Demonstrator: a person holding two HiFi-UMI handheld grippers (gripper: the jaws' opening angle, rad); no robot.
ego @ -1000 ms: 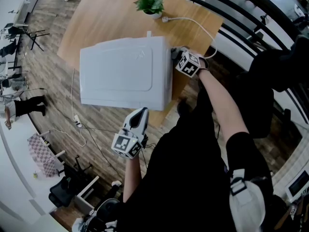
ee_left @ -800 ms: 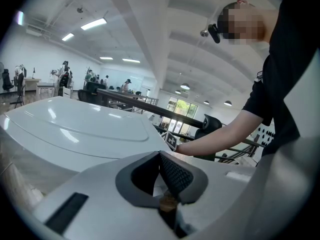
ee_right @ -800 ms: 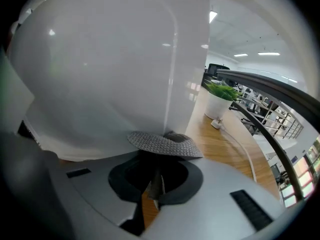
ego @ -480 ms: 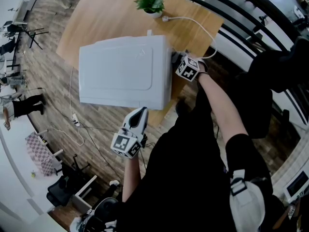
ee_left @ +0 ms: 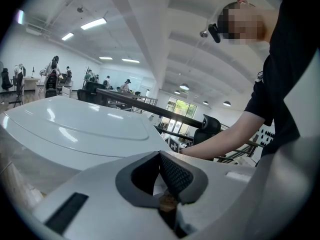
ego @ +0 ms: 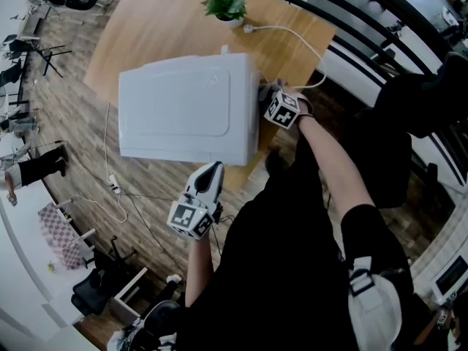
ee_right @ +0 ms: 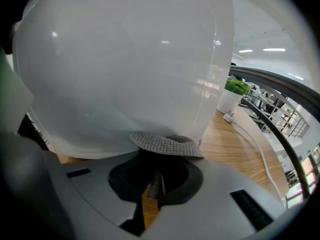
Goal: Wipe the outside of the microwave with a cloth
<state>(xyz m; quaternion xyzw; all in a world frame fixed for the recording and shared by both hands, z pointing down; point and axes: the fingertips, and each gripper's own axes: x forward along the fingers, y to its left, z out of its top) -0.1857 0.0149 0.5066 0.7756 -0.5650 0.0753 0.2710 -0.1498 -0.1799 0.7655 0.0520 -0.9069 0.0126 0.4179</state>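
Presently right tongs (ee_right: 154, 184) grip one cloth (ee_right: 167, 145) against one microwave (ego: 183, 112); left tongs (ego: 214, 169) clenched empty.

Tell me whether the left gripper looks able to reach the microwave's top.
Probably yes. The left gripper hangs just off the near edge of the microwave, its top is bare, and the right gripper holds the cloth at another side.

Table (ego: 161, 20): light wood, seen from above.
Plant (ego: 228, 6): small, green, white pot, near table's far edge.
Cable (ego: 292, 35): white, plug end just beside pot, runs across table to the right.
Floor (ego: 80, 130): wood planks; thin white lead (ego: 117, 189) trails over it.
Railing (ego: 380, 28): dark bars, right of table.
Tripod (ego: 47, 53): black, far left.
Ceiling lights (ee_left: 92, 23): long strips, lit.
Bkgd: people (ee_left: 52, 69) at desks, too small for detail.
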